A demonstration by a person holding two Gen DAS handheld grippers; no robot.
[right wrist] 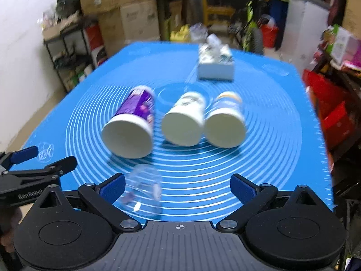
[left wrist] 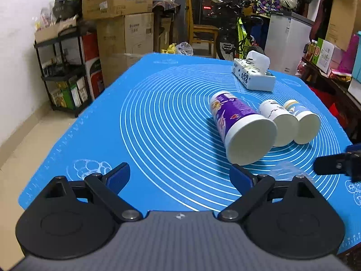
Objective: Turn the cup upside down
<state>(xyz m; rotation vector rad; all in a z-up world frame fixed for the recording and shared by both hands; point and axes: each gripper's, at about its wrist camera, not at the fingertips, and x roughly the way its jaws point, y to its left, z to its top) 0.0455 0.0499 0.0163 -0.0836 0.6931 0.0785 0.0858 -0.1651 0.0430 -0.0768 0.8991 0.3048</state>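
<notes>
Both claws, left (left wrist: 179,176) and right (right wrist: 178,186), are spread and hold nothing; three cups (right wrist: 180,124) lie sideways on the counter (left wrist: 158,135), mouths facing them

Three paper cups (right wrist: 128,128) lie on their sides in a row mid-surface (right wrist: 282,158), mouths toward 6 o'clock. A tissue box (right wrist: 215,64) sits at 12 o'clock behind them. At 7 o'clock, near the front edge, lies what may be a clear plastic cup (right wrist: 144,192).

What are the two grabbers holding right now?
Nothing. The left gripper and the right gripper are both open with nothing between their fingers. The purple cup and the clear plastic cup lie on the blue mat.
</notes>
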